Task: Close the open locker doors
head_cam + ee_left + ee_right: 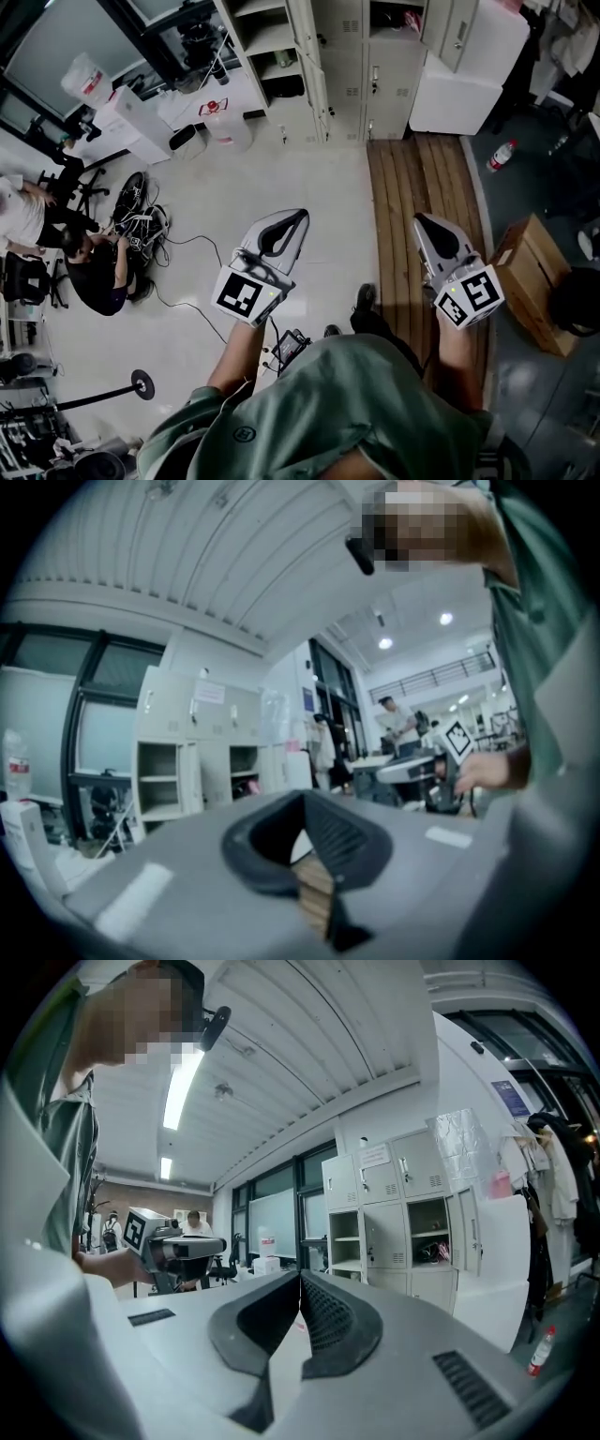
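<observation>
In the head view, the tall bank of pale grey metal lockers (375, 75) stands at the far end of the floor, well apart from both tools. One narrow door (307, 47) is swung out on its left part and another (459, 33) on its right. The left hand-held gripper (292, 221) and the right hand-held gripper (427, 225) are held level and aimed towards the lockers, touching nothing. A strip of brown wooden planks (422, 206) leads up to the locker bank. A big white boxy cabinet (464, 89) sits against its right side under the right door, and a clear plastic bottle with a red cap (501, 156) lies further right of it. A tangle of black cables (141, 217) lies well to the lockers' left. In the left gripper view, the left hand-held gripper (305, 799) has its ribbed jaws pressed tip to tip with nothing between. The lockers (202, 733) ahead show two bare compartments. In the right gripper view, the right hand-held gripper (300, 1277) is likewise closed and empty, and the lockers (394, 1213) show an open compartment with something dark inside. I judge the main risks to be that the contents or the white cabinet stop a door short. A door nudged near its hinge by closed tips could also rebound unlatched.
</observation>
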